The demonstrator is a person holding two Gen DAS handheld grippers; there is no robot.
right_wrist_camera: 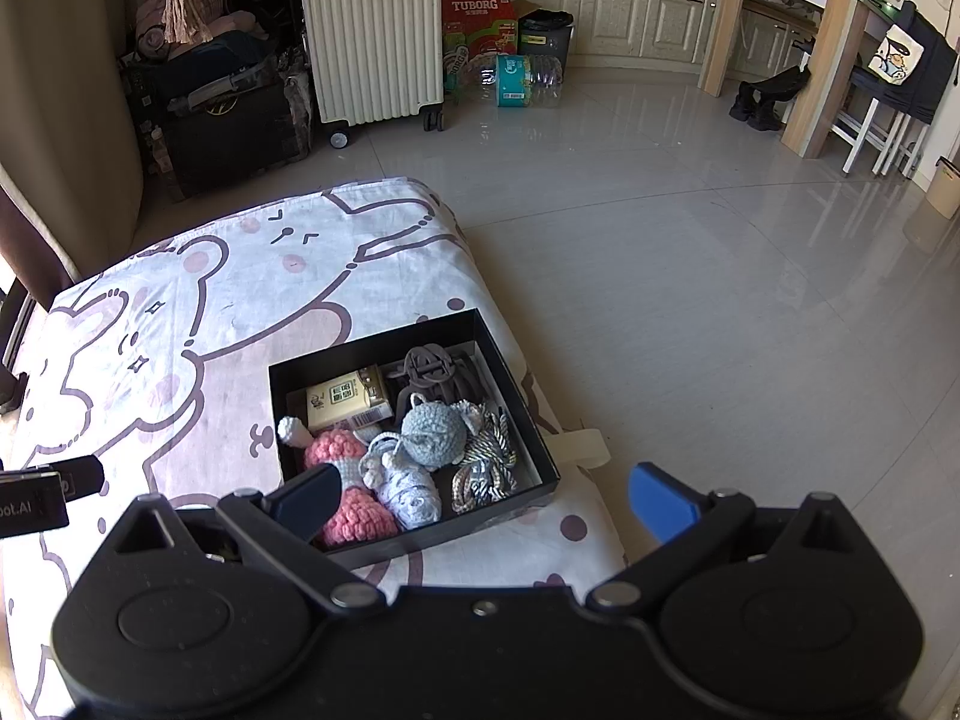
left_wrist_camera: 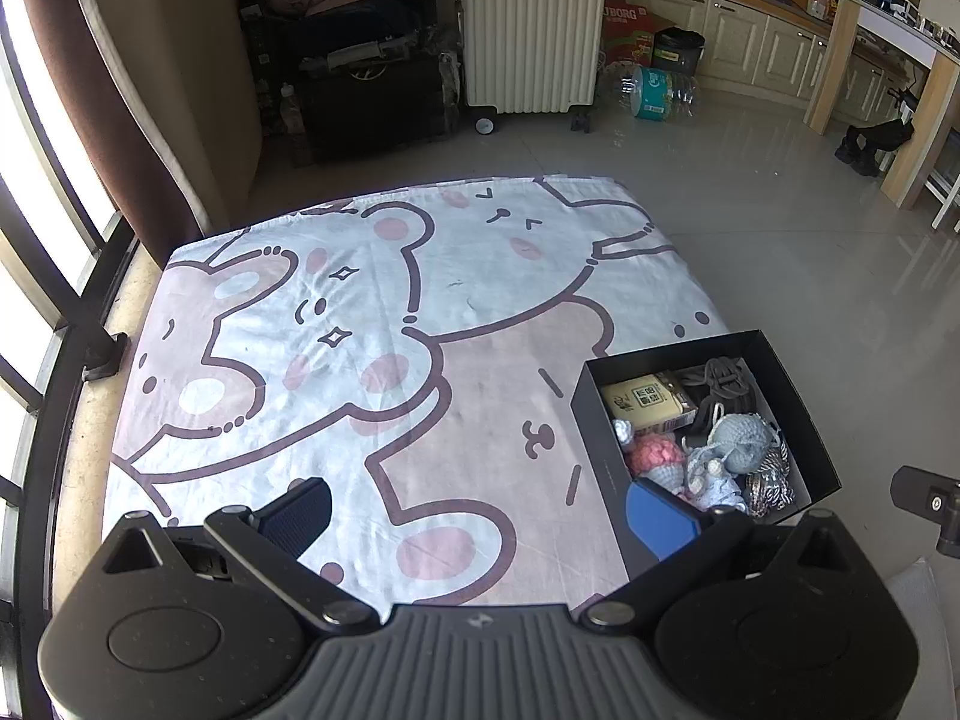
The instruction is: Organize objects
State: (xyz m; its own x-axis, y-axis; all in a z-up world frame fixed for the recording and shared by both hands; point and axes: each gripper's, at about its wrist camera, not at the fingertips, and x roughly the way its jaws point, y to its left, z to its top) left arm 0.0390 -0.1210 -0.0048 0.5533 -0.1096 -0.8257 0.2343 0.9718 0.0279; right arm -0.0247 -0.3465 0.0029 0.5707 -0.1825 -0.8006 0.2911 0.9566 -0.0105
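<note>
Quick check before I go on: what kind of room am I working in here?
Most likely a lived-in home, an open living and kitchen area. A cream suitcase stands on the tiled floor, cream kitchen cabinets line the back wall, and the black box sits on a cartoon-bear sheet.

surface: bed (left_wrist_camera: 372,360) under cartoon-bear sheet (right_wrist_camera: 180,324) | on it: open black box (right_wrist_camera: 522,420) near right edge

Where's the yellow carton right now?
The yellow carton lies in the black box, at its far-left corner in the right wrist view, beside the dark clip and behind the pink crochet toy.
</note>
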